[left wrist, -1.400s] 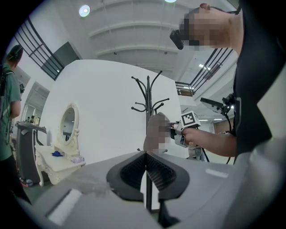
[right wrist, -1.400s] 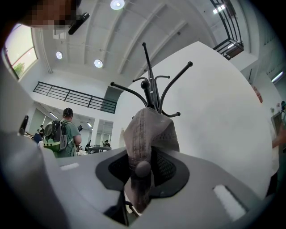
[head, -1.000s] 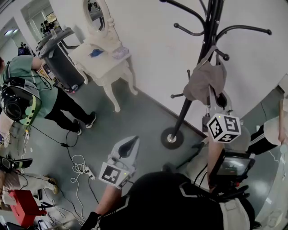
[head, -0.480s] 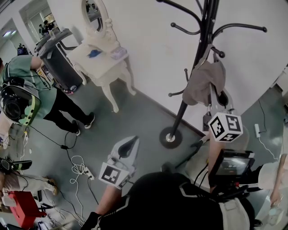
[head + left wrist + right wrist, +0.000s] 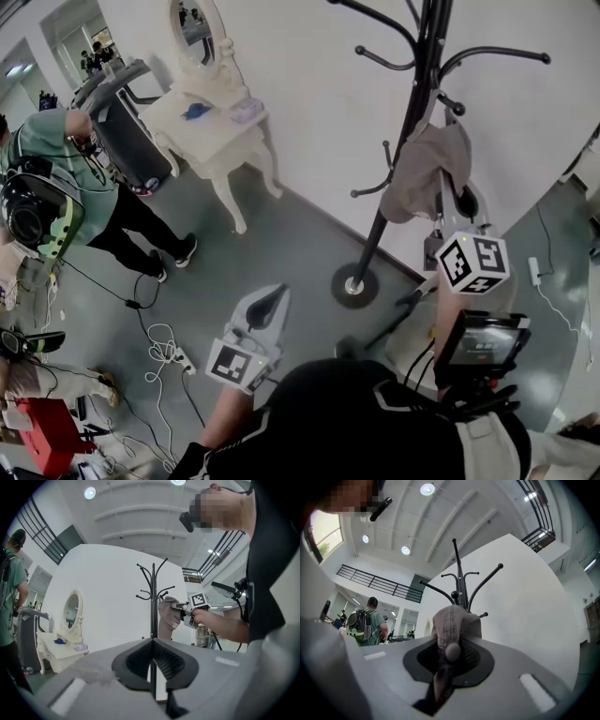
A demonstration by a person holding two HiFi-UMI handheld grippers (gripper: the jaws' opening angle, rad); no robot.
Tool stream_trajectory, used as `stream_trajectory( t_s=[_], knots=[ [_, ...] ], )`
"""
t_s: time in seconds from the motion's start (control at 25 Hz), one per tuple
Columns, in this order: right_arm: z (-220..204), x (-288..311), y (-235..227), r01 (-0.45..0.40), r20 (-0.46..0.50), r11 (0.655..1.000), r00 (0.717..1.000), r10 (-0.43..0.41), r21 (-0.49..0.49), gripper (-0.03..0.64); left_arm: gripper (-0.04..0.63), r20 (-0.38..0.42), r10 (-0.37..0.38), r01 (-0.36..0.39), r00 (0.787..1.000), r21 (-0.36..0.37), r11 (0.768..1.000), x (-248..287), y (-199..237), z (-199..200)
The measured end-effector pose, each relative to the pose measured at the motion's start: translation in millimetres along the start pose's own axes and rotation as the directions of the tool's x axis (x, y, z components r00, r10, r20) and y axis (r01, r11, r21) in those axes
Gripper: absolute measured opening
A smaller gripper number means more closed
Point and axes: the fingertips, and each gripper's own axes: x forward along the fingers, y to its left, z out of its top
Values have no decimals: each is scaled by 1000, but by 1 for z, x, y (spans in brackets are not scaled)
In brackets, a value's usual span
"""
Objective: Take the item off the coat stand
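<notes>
A grey-brown cap [image 5: 424, 176] hangs on a lower hook of the black coat stand [image 5: 401, 141], which stands against the white wall. My right gripper [image 5: 450, 195] reaches up to the cap. In the right gripper view its jaws pinch the cap's fabric [image 5: 451, 620] between them, with the cap's top button right at the pads. The left gripper view shows this from the side, with the cap [image 5: 168, 617] held at the stand [image 5: 153, 597]. My left gripper [image 5: 275, 294] hangs low over the floor, shut and holding nothing.
A white dressing table [image 5: 214, 120] with an oval mirror stands left of the stand. A person in a green shirt with a backpack [image 5: 58, 192] is at the far left. Cables [image 5: 165, 352] and a red box [image 5: 45, 433] lie on the grey floor. The stand's round base [image 5: 354, 283] is nearby.
My right gripper has edged slightly right and down while staying at the cap. A person at the right edge has moved out of view. My left gripper has not moved.
</notes>
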Motion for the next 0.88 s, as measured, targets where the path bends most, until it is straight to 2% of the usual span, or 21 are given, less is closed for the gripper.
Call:
stream_trajectory(
  t_s=[0.44, 0.88],
  knots=[
    [18, -10, 14, -3, 38, 1000, 999, 3, -13, 38, -8, 14, 3, -3, 1000, -9, 1000, -14, 4, 0],
    [28, -23, 13, 2, 63, 1000, 998, -1, -3, 38, -8, 20, -38, 37, 999, 21, 999, -6, 2, -2]
  ],
)
